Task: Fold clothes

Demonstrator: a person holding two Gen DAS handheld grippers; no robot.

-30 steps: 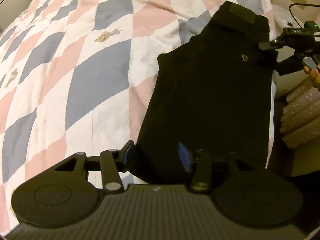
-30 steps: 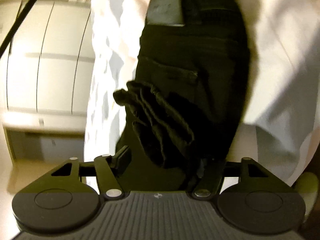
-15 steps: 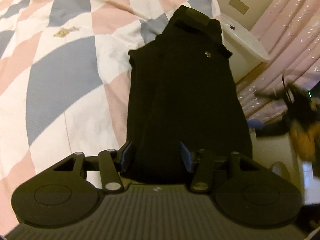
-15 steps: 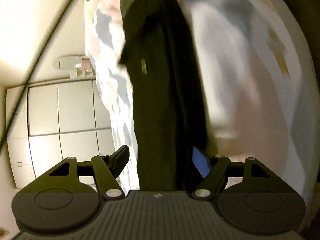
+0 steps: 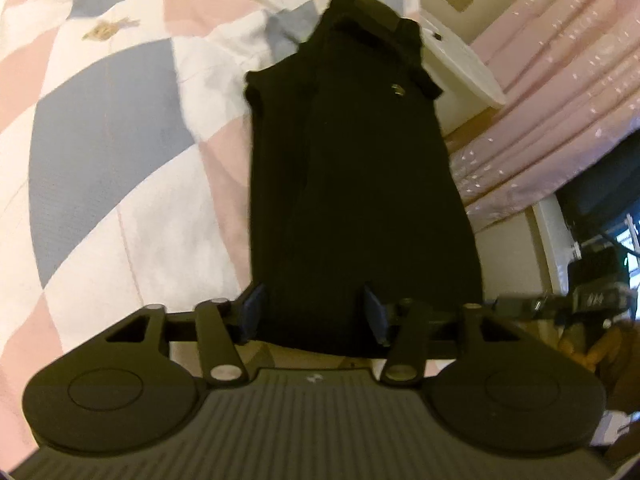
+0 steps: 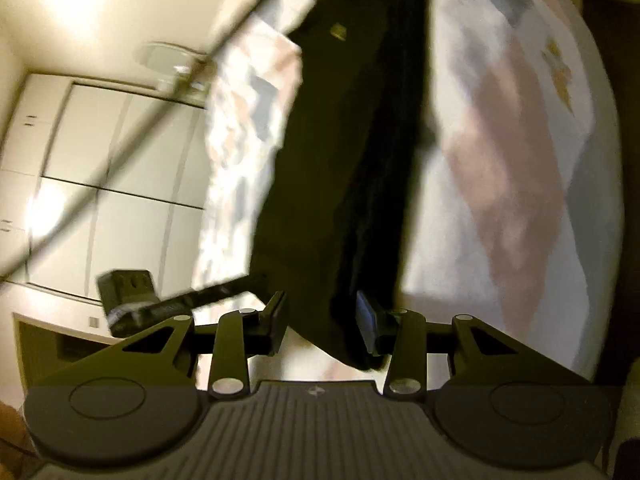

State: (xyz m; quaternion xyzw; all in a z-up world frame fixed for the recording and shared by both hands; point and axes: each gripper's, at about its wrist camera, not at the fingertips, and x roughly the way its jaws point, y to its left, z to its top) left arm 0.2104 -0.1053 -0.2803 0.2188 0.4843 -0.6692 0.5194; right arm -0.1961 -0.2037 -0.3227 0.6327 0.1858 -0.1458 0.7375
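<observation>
Black trousers (image 5: 352, 184), folded lengthwise, lie stretched along the right edge of a bed, waistband at the far end. My left gripper (image 5: 314, 316) is open at their near end, with one finger on each side of the hem. The right gripper (image 5: 560, 304) shows in the left wrist view just to the right, at the same end. In the right wrist view the trousers (image 6: 344, 152) run away from the open right gripper (image 6: 322, 320), whose fingers straddle the near edge of the cloth. This view is blurred.
The bed is covered by a quilt (image 5: 100, 140) in pink, blue and white diamonds. A white bin (image 5: 460, 64) and pink curtains (image 5: 552, 92) stand past the bed's right edge. White wardrobe doors (image 6: 100, 184) and the left gripper's body (image 6: 132, 292) show in the right wrist view.
The right gripper has left the waistband end and swung round to the near end beside the left gripper. The left gripper has shifted right, its fingers now either side of the hem.
</observation>
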